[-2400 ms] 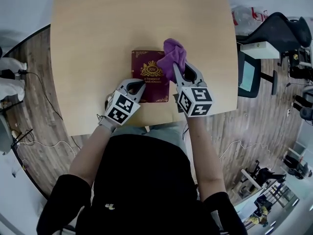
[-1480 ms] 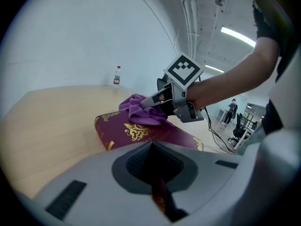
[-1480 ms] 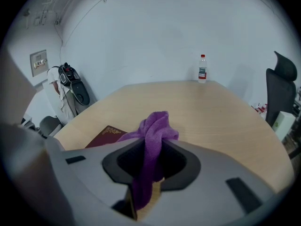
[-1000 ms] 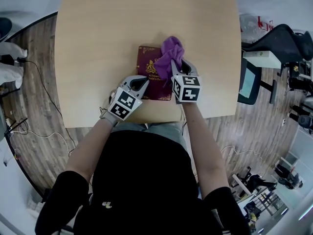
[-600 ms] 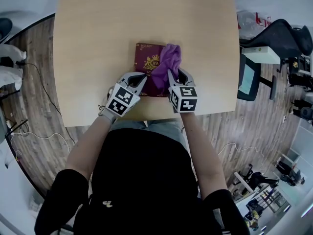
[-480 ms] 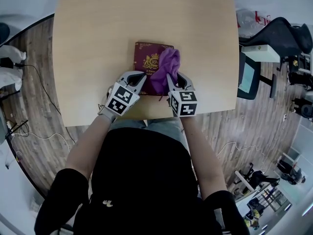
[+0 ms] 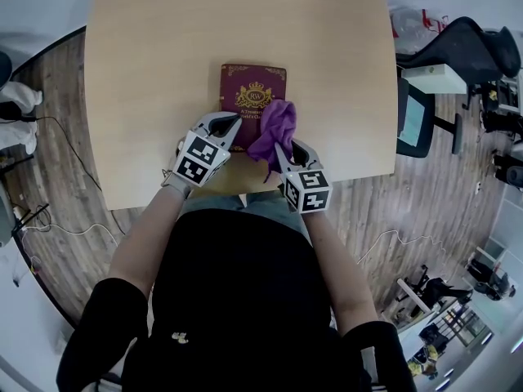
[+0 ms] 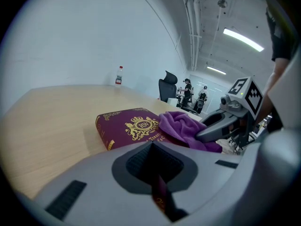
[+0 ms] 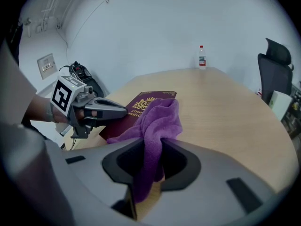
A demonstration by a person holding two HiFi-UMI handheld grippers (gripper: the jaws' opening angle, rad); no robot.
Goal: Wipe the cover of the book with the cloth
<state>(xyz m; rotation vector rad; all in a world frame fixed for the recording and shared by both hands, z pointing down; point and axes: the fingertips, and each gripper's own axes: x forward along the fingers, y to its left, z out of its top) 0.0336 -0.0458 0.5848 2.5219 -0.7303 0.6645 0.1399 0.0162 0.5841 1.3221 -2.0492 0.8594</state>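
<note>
A maroon book (image 7: 253, 95) with a gold crest lies flat on the wooden table (image 7: 155, 64), cover up. My left gripper (image 7: 230, 127) is shut on the book's near left corner; a strip of maroon cover shows between its jaws (image 8: 154, 149). My right gripper (image 7: 283, 149) is shut on a purple cloth (image 7: 274, 127). The cloth drapes over the near right part of the cover and hides it. In the right gripper view the cloth (image 9: 157, 121) runs from the jaws onto the book (image 9: 149, 99), with the left gripper (image 9: 110, 111) beside it.
A small water bottle (image 9: 201, 56) stands at the table's far edge. A black office chair (image 9: 276, 60) and a desk with a monitor (image 7: 415, 125) are off the table's right side. Bare tabletop lies beyond and to both sides of the book.
The right gripper has drawn the cloth from the book's far right corner back over the cover toward the near edge. The left gripper has stayed at the near left corner.
</note>
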